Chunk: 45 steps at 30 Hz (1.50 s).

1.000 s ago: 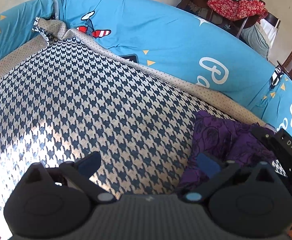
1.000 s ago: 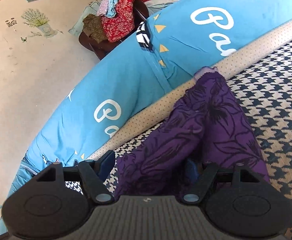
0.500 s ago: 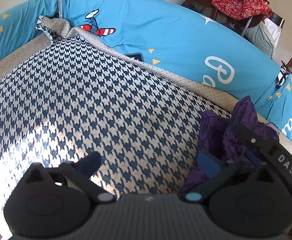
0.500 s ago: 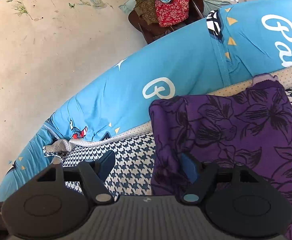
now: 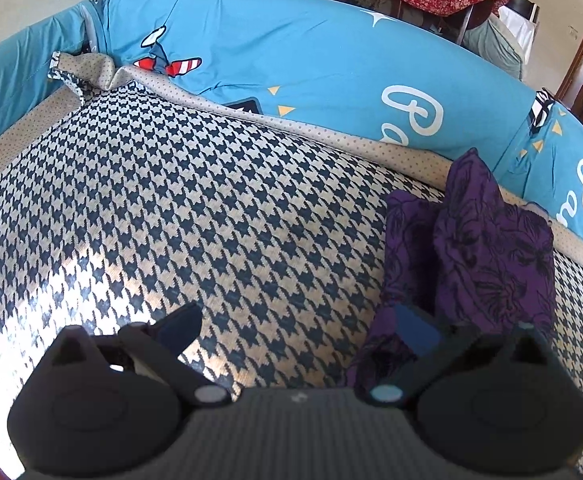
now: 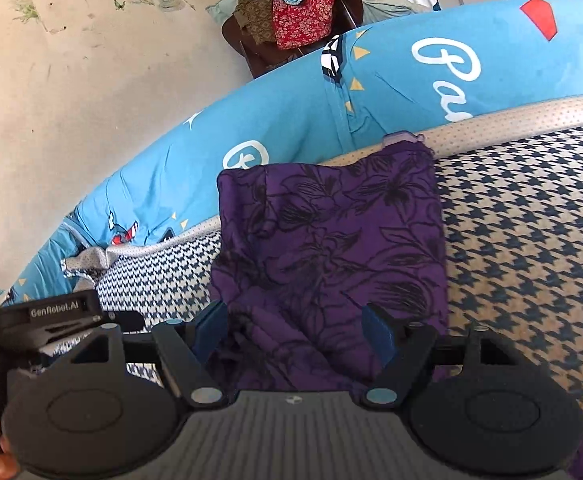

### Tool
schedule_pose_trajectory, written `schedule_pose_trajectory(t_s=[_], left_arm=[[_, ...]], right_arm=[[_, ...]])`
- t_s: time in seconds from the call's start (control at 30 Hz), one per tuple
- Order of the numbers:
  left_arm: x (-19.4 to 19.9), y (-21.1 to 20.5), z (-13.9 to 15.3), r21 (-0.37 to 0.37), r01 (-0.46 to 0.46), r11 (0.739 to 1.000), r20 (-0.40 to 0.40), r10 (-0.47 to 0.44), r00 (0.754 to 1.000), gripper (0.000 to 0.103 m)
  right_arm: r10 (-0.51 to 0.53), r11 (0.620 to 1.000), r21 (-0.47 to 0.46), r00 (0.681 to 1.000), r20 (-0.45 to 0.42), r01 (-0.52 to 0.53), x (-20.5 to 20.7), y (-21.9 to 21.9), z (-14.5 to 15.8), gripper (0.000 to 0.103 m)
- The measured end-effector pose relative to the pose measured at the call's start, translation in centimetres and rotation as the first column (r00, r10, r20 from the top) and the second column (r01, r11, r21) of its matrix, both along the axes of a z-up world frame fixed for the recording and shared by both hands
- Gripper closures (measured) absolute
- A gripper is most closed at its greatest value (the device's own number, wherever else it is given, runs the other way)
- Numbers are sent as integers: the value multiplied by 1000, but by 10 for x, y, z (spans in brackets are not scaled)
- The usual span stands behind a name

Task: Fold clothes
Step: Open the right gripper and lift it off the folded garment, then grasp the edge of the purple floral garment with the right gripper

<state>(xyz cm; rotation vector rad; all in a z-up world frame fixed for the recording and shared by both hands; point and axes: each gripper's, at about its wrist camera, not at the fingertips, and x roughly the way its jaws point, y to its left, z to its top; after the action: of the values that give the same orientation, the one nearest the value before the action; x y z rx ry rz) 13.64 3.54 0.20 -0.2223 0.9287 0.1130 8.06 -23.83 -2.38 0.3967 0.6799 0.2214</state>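
Houndstooth mat (image 5: 195,216), blue bolster (image 5: 331,64) behind. Purple floral garment (image 6: 331,248) lay at the mat's edge beside the bolster. Left gripper (image 5: 297,326) and right gripper (image 6: 295,324): both spread wide, right straddling the garment.

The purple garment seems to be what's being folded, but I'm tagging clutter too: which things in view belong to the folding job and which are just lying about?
Job:
purple garment
left gripper
right gripper
houndstooth blanket, the folding surface

Lying about:
blue cartoon bedsheet
red floral cloth heaped with other clothes on a chair
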Motion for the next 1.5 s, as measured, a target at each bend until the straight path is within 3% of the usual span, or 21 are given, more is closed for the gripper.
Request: schedule_pose_trajectory(t_s=[0.23, 0.37, 0.7, 0.87, 1.23, 1.33, 1.43, 1.5], left_arm=[[-8, 3, -2, 32, 19, 999, 1, -19, 1000, 0], [-12, 5, -4, 44, 24, 999, -1, -24, 1000, 0], [-15, -4, -11, 62, 61, 996, -18, -60, 998, 0], [-13, -10, -17, 74, 83, 994, -37, -80, 996, 0], [-9, -21, -27, 85, 101, 991, -75, -95, 993, 0], [-7, -26, -30, 92, 114, 989, -84, -106, 991, 0], [-8, -29, -31, 101, 125, 987, -87, -117, 989, 0], [-8, -30, -31, 103, 127, 986, -86, -119, 989, 0]], right_arm=[[74, 973, -218, 997, 2, -72, -41, -4, -9, 28], [98, 957, -277, 995, 7, -92, -54, -12, -15, 28], [64, 976, -208, 997, -35, -70, -62, -62, -29, 28], [102, 981, -159, 992, -79, -114, -52, -73, -47, 27], [186, 951, -243, 982, -44, -191, -48, -71, -58, 19], [216, 946, -239, 975, -42, -220, -49, -70, -57, 30], [232, 945, -226, 972, -47, -237, -52, -67, -53, 51], [240, 945, -217, 969, -51, -245, -54, -65, -50, 72]])
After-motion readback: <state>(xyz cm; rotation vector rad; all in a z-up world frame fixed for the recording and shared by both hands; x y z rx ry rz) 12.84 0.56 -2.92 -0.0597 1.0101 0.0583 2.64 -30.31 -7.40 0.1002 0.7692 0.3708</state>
